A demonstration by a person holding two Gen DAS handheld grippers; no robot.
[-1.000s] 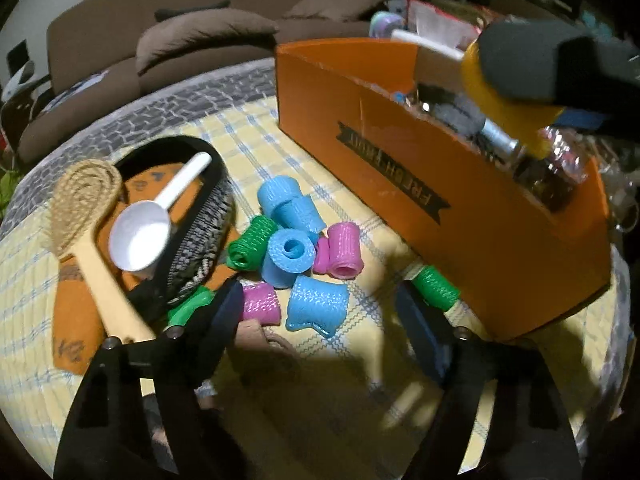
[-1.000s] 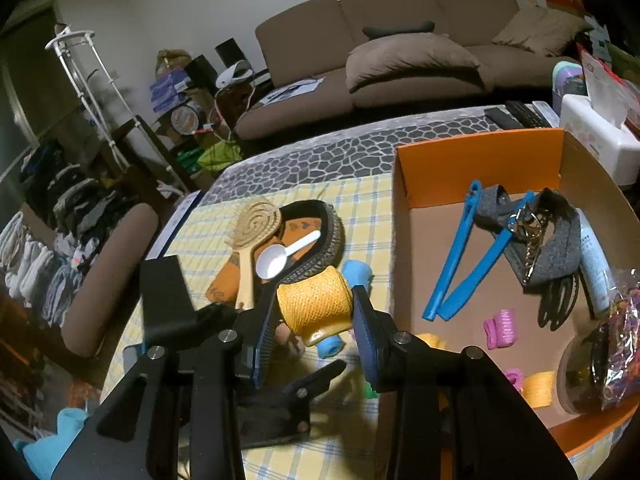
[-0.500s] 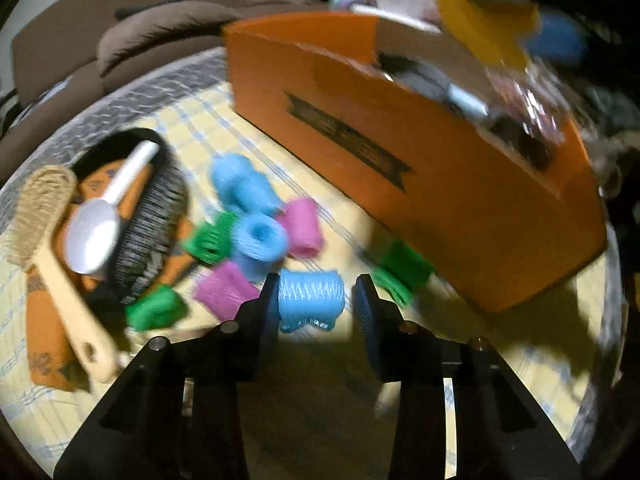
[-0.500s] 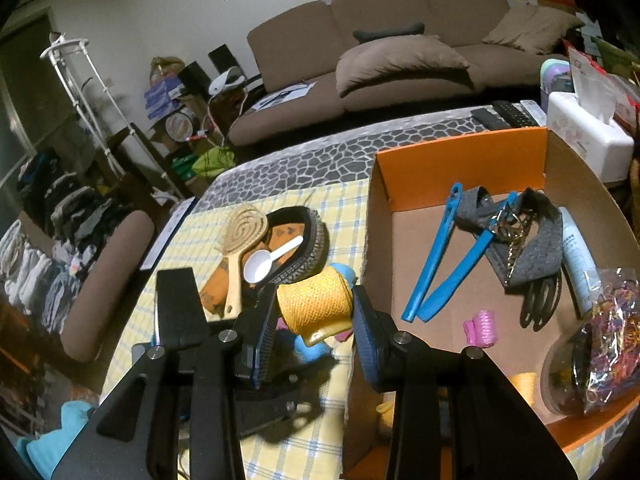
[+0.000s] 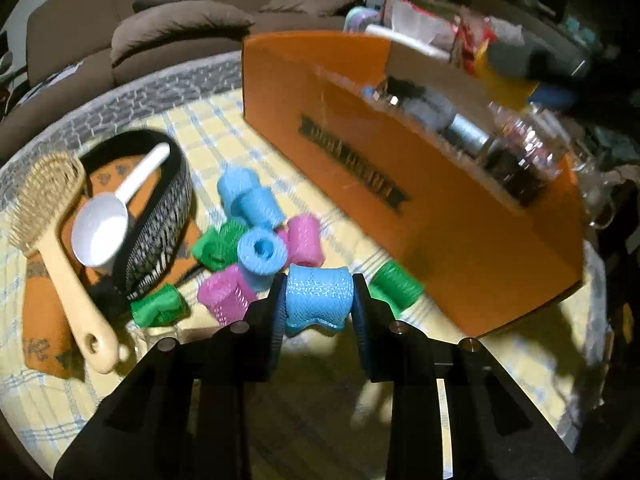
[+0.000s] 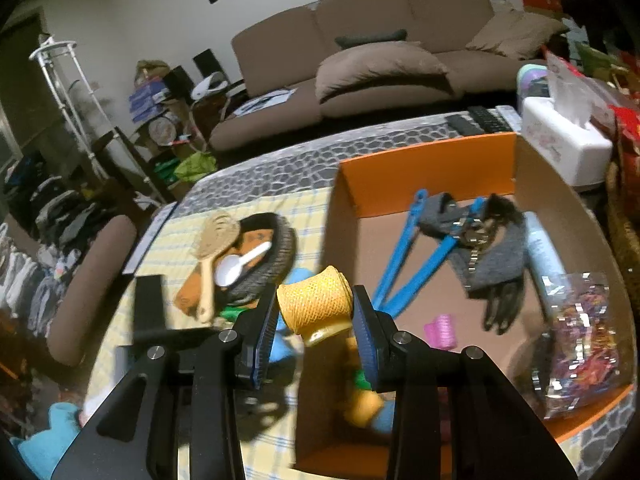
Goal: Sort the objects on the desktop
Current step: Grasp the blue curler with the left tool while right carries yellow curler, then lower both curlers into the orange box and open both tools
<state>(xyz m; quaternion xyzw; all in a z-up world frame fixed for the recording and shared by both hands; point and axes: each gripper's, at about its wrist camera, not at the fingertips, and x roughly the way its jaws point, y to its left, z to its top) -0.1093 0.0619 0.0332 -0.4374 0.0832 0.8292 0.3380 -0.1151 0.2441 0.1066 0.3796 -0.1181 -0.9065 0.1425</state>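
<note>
Several hair rollers lie on the checked cloth beside the orange box (image 5: 400, 208): blue (image 5: 262, 248), pink (image 5: 304, 240) and green (image 5: 396, 284) ones. My left gripper (image 5: 320, 300) is closing on a blue roller (image 5: 316, 288) at the near edge of the pile, and its pads press on the roller's two ends. My right gripper (image 6: 316, 312) is shut on a yellow roller (image 6: 316, 300) and holds it above the box's near left corner (image 6: 332, 264). In the left wrist view the yellow roller (image 5: 508, 76) shows blurred above the box.
Left of the pile lie a wooden hairbrush (image 5: 48, 208), a white scoop (image 5: 104, 228), a black headband (image 5: 160, 216) and an orange cloth (image 5: 44, 312). The box holds blue clips (image 6: 404, 256), a grey glove (image 6: 496, 252), a pink roller (image 6: 442, 330) and a bag of bands (image 6: 580, 328). A tissue box (image 6: 560, 140) stands behind.
My left gripper moved forward and its jaws went from wide open to pressing on the blue roller. My right gripper carried the yellow roller to the right, over the box's edge.
</note>
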